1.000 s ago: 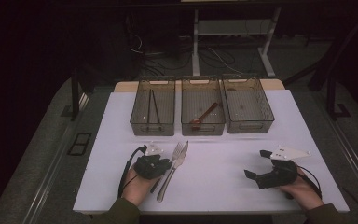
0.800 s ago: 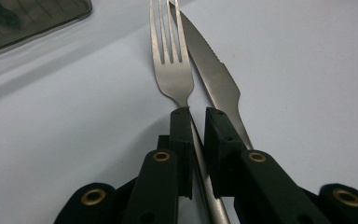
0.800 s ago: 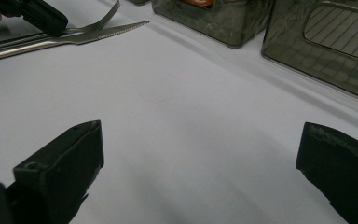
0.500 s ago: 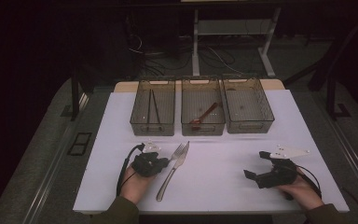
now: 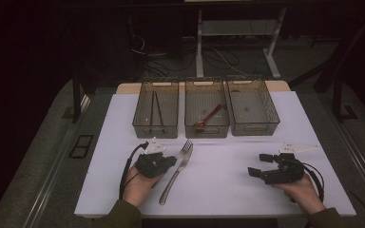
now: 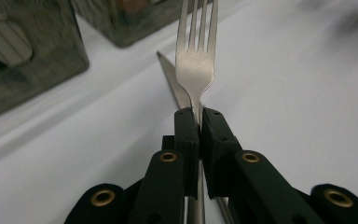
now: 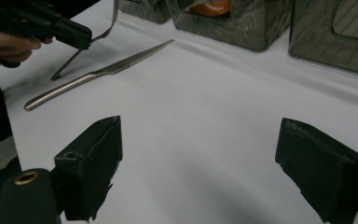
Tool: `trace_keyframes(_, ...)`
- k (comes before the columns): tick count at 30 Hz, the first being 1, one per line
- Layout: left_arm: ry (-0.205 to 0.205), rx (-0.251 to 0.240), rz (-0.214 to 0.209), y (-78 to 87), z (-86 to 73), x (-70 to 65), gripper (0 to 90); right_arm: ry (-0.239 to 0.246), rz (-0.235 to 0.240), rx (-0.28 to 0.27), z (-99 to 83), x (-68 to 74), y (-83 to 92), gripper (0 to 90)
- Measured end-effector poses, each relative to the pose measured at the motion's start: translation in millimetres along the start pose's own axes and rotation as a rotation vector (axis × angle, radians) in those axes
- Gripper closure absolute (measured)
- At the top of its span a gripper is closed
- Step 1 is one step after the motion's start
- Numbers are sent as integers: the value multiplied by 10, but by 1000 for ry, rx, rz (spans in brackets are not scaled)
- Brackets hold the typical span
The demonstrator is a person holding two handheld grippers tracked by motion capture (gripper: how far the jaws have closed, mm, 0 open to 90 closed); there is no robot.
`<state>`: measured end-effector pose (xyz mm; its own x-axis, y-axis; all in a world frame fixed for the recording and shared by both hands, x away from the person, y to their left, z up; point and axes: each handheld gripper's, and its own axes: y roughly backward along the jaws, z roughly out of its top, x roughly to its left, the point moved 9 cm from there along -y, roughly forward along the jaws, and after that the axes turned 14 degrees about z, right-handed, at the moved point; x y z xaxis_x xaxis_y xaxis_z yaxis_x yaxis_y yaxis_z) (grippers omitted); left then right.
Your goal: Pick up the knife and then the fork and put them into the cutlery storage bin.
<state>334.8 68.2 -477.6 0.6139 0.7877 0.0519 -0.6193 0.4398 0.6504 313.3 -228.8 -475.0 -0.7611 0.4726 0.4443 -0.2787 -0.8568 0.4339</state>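
Note:
My left gripper (image 5: 172, 162) is shut on the neck of a steel fork (image 5: 186, 146), just below the tines. In the left gripper view the black jaws (image 6: 199, 115) pinch the fork (image 6: 195, 70) edge-on. The fork (image 7: 74, 58) is tilted, its handle end resting on the white table. A serrated knife (image 7: 102, 72) lies flat beside it, its handle (image 5: 167, 191) pointing toward the person. My right gripper (image 5: 260, 165) rests at the table's right, open; its jaws (image 7: 198, 140) have just been closing slightly with nothing between them.
Three clear bins stand in a row at the back: the left bin (image 5: 155, 131) holds dark chopsticks, the middle bin (image 5: 207, 133) a brown spoon, and the right bin (image 5: 254, 129) looks bare. A white sheet (image 5: 228, 194) covers the table.
The left gripper and the fork's tines have shifted slightly toward the bins. The right hand has kept its place.

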Motion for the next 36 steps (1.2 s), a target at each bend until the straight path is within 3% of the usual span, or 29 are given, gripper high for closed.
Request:
trace_keyframes(8,-14,-65,-22,56,218,-92,847,3,38,-40,252,78,-184,316)
trace_keyframes(12,-12,-106,-47,93,363,-172,849,13,71,-65,407,180,-298,331)
trace_keyframes(22,-60,-179,-84,153,652,-417,854,62,170,-123,799,476,-487,366)
trace_keyframes(30,-79,-205,-102,40,866,-630,854,106,240,-157,1043,724,-575,441)
trace_keyframes(33,-88,-209,-94,4,918,-694,854,110,243,-165,1109,740,-611,499)
trace_keyframes(36,-88,-221,-82,-16,964,-732,854,103,215,-178,1160,693,-643,584)
